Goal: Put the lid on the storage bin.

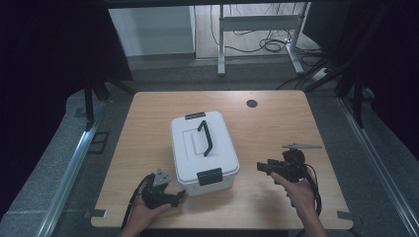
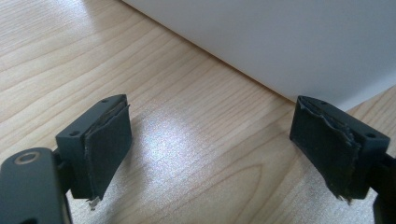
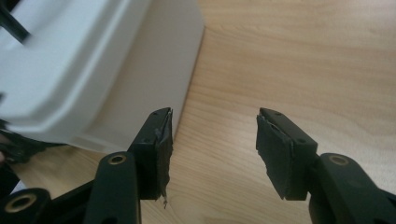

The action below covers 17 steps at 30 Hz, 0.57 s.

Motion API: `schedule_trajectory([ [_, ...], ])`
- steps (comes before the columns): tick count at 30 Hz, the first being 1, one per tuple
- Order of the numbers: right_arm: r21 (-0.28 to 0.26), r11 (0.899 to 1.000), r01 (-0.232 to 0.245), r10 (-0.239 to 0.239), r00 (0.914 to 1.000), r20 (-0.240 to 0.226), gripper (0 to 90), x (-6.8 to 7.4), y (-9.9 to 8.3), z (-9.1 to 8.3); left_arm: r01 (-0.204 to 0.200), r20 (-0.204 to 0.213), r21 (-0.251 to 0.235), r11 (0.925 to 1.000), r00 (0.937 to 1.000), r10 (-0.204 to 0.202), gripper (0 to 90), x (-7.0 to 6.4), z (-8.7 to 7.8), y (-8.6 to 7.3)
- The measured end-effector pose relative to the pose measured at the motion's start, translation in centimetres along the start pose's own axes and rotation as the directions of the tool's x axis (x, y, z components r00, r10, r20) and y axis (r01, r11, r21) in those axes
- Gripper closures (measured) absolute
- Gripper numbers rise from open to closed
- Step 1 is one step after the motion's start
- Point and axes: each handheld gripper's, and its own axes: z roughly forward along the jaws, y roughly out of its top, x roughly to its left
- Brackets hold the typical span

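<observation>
A white lidded storage box [image 1: 203, 148] with a black carry handle [image 1: 205, 138] and black end latches stands in the middle of the wooden table [image 1: 276, 123]. My left gripper [image 1: 179, 196] is low at the box's near left corner, open, with bare table between its pads [image 2: 105, 149] and the box wall [image 2: 280, 42] just ahead. My right gripper [image 1: 261, 167] hovers to the right of the box, open and empty. In the right gripper view the box [image 3: 88, 70] fills the left side beyond the pads [image 3: 161, 149].
A round black grommet hole [image 1: 252, 103] sits near the table's far edge. Metal rails [image 1: 74, 168] run along both sides of the table. A desk frame and loose cables [image 1: 267, 42] lie on the floor beyond.
</observation>
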Motion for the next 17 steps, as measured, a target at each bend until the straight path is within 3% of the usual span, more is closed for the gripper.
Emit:
schedule_trajectory([
  [4,0.025,0.999,-0.023,0.023,0.9997,-0.003,46.8,-0.6,-1.0,1.1,0.0,0.0,0.0,1.0,1.0,0.0,12.7,0.0,0.0,0.0],
  [11,0.017,0.999,-0.027,0.027,0.9996,-0.002,46.8,-0.5,-0.5,1.2,0.0,0.0,0.0,1.0,1.0,0.0,12.8,0.0,0.0,0.0],
  [17,0.046,0.998,-0.044,0.045,0.9987,-0.023,46.5,-0.8,-1.2,2.0,0.0,-0.001,0.0,1.0,1.0,0.0,12.7,0.0,0.0,0.0],
])
